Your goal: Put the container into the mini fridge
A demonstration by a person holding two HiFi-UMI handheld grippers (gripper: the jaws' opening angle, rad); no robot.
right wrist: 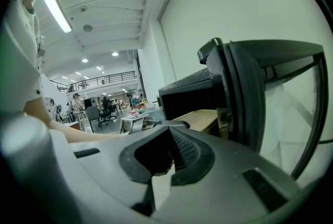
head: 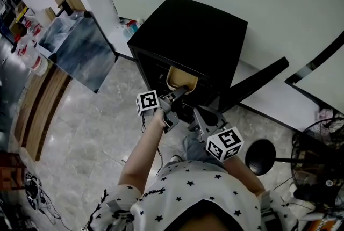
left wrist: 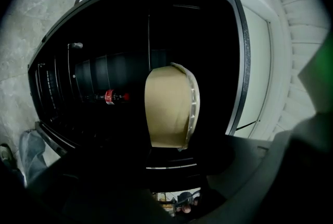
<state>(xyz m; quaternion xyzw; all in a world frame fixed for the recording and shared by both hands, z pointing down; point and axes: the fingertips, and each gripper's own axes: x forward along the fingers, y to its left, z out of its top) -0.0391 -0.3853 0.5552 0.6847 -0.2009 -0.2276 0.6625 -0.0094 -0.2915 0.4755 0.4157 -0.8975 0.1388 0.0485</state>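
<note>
Left gripper [head: 177, 94] jaws clamp the tan container [head: 180, 79] at the open mini fridge [head: 199, 31] mouth, right gripper [head: 198, 117] jaws closed, empty; next, push inward and release.

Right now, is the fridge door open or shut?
Open. The door stands swung out right of the fridge; the left gripper view looks into the dark inside, past the container to a bottle.
</note>
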